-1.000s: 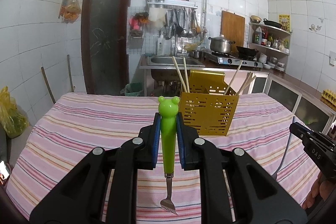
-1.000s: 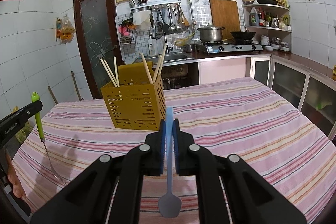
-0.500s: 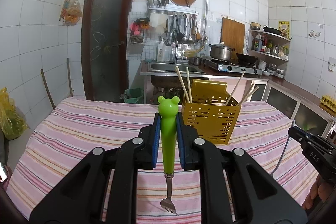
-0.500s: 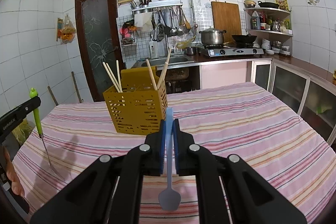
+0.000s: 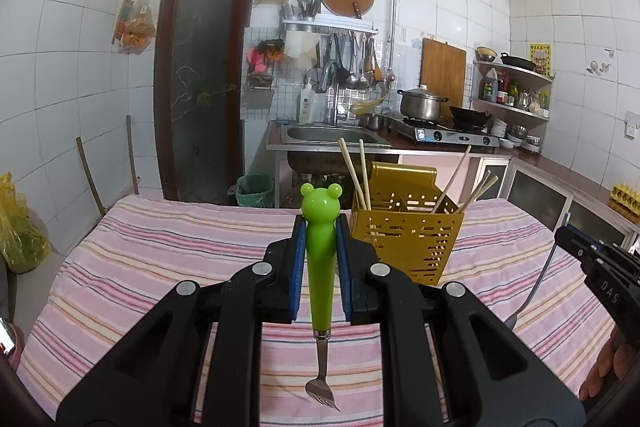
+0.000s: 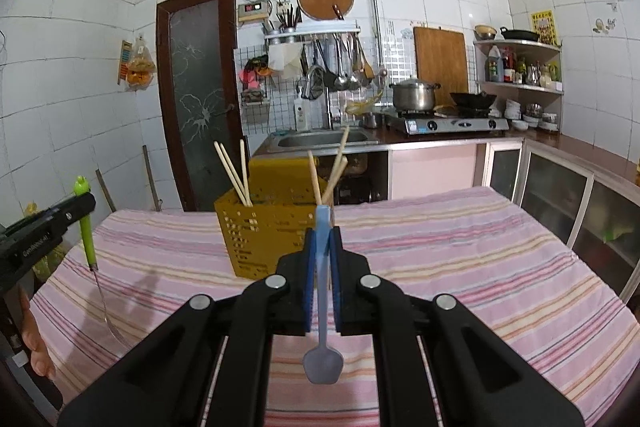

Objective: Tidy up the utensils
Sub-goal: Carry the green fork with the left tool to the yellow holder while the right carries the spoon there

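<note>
1. Holding a utensil in each gripper above the striped desk (image 5: 168,251), I face the yellow perforated caddy (image 5: 404,239), which stands upright near the middle of the desk with several wooden chopsticks (image 5: 354,173) leaning in its compartments.
2. My left gripper (image 5: 321,263) is clamped on the green frog-handled fork (image 5: 320,267), pads pressing the thick plastic handle just below the frog head, tines hanging down clear of the cloth.
3. My right gripper (image 6: 322,279) is clamped on the pale blue spoon (image 6: 322,307), pads squeezing its flat, thin handle, bowl pointing down toward me.
4. Judging by looks, both pieces are light, child-sized and stiff; neither seems fragile.
5. I would expect the fork's rounded, glossy handle to be the slippery one, liable to swivel between the pads, so the mid-handle hold near its fat upper part seems right.
6. I judge the spoon's narrow handle offers little surface, yet its flat faces sit squarely against the pads.
7. Both utensils hang business end down, which suits dropping them into a caddy compartment, provided they clear the leaning chopsticks; which compartment is free I cannot tell.
</note>
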The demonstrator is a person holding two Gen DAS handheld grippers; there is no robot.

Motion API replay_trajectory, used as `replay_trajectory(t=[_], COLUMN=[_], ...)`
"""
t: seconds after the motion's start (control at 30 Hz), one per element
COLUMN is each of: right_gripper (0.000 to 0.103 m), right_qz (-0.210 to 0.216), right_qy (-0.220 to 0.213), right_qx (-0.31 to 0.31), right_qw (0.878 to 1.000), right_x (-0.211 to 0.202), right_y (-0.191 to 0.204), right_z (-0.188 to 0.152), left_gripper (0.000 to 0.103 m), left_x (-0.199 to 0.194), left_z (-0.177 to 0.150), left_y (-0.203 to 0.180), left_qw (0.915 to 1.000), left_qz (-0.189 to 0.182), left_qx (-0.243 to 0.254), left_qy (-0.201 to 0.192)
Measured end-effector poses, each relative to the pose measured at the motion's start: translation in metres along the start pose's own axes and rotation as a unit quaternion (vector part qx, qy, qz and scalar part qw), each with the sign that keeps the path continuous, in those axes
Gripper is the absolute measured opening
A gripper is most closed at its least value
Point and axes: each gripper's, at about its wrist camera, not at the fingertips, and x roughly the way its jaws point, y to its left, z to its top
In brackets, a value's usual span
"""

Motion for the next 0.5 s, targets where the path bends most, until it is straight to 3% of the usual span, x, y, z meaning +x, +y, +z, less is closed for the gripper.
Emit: replay_trajectory(t=[0.5], right_gripper=[0.007], right_qz=[0.026], right_qy=[-0.049], right_qx=[-0.020], right_qw=[0.998], right_x=[0.003], right_y=[0.037], right_z=[0.080], left_gripper=[0.014], left_x=[0.018], left_z=[0.070], left_y=[-0.005], left_qw=[0.9988], left_qz=[-0.044], left_qx=[0.007], left_qy=[-0.021])
